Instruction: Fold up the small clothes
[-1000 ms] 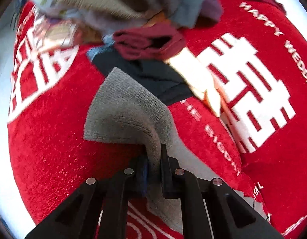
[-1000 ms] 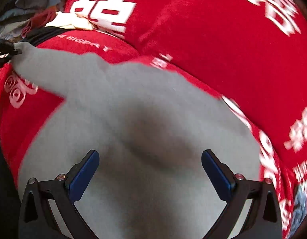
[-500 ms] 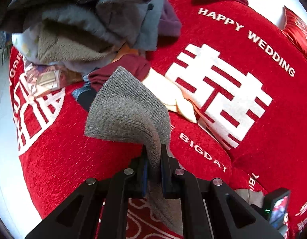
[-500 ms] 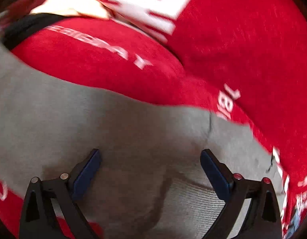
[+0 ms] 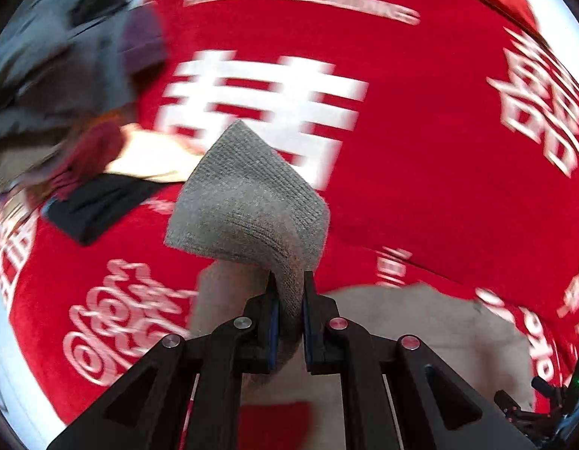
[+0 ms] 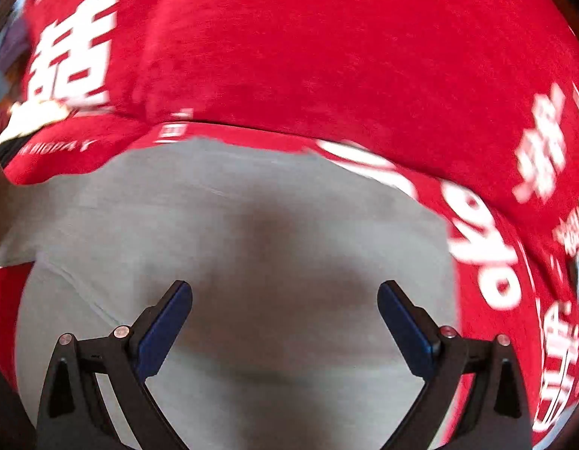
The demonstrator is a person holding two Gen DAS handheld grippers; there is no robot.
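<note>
A grey knit garment (image 5: 248, 202) lies on a red bedspread (image 5: 420, 172) with white lettering. My left gripper (image 5: 288, 281) is shut on the garment's ribbed corner, which stands lifted and folded over in front of the fingers. The rest of the cloth spreads flat below and to the right (image 5: 420, 322). In the right wrist view the grey garment (image 6: 251, 232) fills the lower half, and my right gripper (image 6: 285, 292) hovers over it with its blue pads wide apart and nothing between them. The picture is blurred by motion.
A heap of other clothes (image 5: 64, 60), grey, maroon, cream and black, sits at the upper left of the left wrist view. The red bedspread (image 6: 327, 56) stretches on beyond the garment to the right. A dark device shows at the lower right edge (image 5: 544, 408).
My left gripper has carried the held grey corner up and to the right, away from the clothes heap. The right gripper, still open, has shifted over the flat grey cloth.
</note>
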